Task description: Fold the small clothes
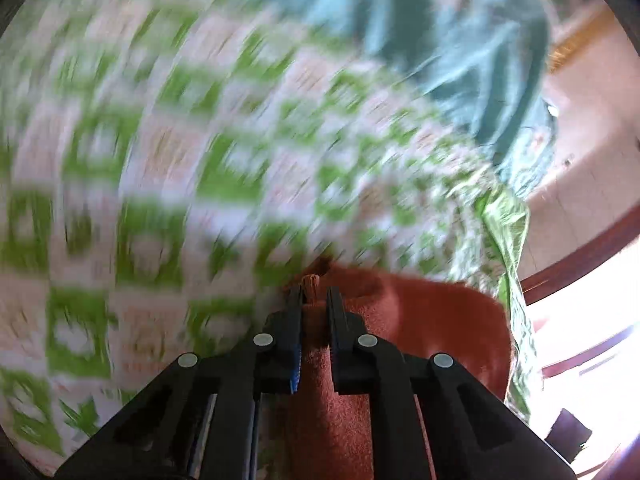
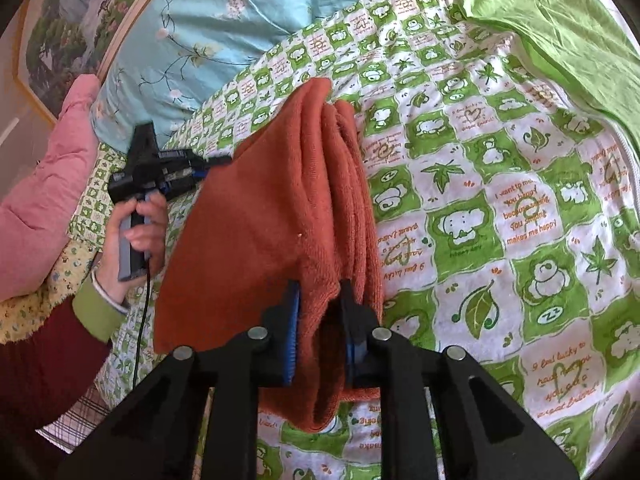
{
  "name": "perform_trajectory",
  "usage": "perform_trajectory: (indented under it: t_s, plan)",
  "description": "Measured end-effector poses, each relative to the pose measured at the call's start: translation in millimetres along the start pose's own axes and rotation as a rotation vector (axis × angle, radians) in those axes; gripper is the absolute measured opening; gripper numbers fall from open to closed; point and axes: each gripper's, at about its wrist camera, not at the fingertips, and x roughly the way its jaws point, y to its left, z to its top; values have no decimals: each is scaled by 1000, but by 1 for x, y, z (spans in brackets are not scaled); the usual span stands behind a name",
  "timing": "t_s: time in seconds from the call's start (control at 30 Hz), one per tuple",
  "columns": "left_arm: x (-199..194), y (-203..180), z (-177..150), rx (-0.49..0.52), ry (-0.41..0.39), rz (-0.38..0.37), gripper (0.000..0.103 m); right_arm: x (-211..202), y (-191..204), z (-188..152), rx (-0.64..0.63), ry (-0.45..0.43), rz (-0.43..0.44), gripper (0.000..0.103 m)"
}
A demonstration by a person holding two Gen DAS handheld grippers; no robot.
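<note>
- Right gripper (image 2: 318,300) sits nearest the lens: jaws clamped on the near corner of the rust-orange terry garment (image 2: 272,208), blue pads pressed into the pile.
- Left gripper (image 1: 314,294) is pinched on another bunched edge of the same garment (image 1: 400,320); the left wrist view is heavily motion-blurred, so fine detail there is unreadable.
- From the right wrist view, the left gripper (image 2: 168,172), in the person's left hand (image 2: 138,232), is at the garment's far left corner.
- Garment hangs between the two grips above the green-and-white checked quilt (image 2: 480,208), already doubled into several layers, long axis running away from the right gripper.
- Key relation: both held corners share one edge, with the right gripper nearer to the garment's stacked fold lines.
- Judgement: next move likely lays it down on the quilt or brings the corners together.
- Material: thick looped terry, floppy, will sag and slide between layers.
- Beyond the garment: light blue floral bedding (image 2: 240,8), plain green sheet (image 2: 560,40).
</note>
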Motion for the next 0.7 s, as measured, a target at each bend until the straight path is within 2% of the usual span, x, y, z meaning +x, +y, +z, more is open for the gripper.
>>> perform_trajectory:
  t_s: [0.03,0.07,0.1,0.23,0.3,0.33,0.37,0.4,0.43,0.47,0.7]
  plan:
    - [-5,-3,3,19,-26,18,5,0,1,0,-6,2,-3,18]
    - [-9,-4,7,33,-66,70,1,1,2,-1,-14,5,-11,18]
    - [-10,-3,10,38,-88,106,1,2,3,-1,-16,8,-20,18]
    - [-16,10,10,19,-68,142,2,2,6,0,-9,4,-25,19]
    - [-26,9,-1,32,-59,162,9,-1,10,3,-8,-8,-32,21]
    - [-33,10,-10,29,-51,160,16,-2,10,6,-8,-13,-32,27]
    - [-41,10,-20,30,-48,152,24,-4,11,8,-6,-23,-42,43]
    - [-49,9,-30,38,-47,143,30,-7,11,10,-2,-39,-53,53]
    - [-53,7,-40,42,-39,143,46,-9,10,12,0,-53,-47,68]
    - [-57,6,-52,41,-25,134,56,-11,10,14,3,-63,-39,73]
    - [-47,-10,-127,40,151,23,74,10,-2,35,40,-21,-1,74]
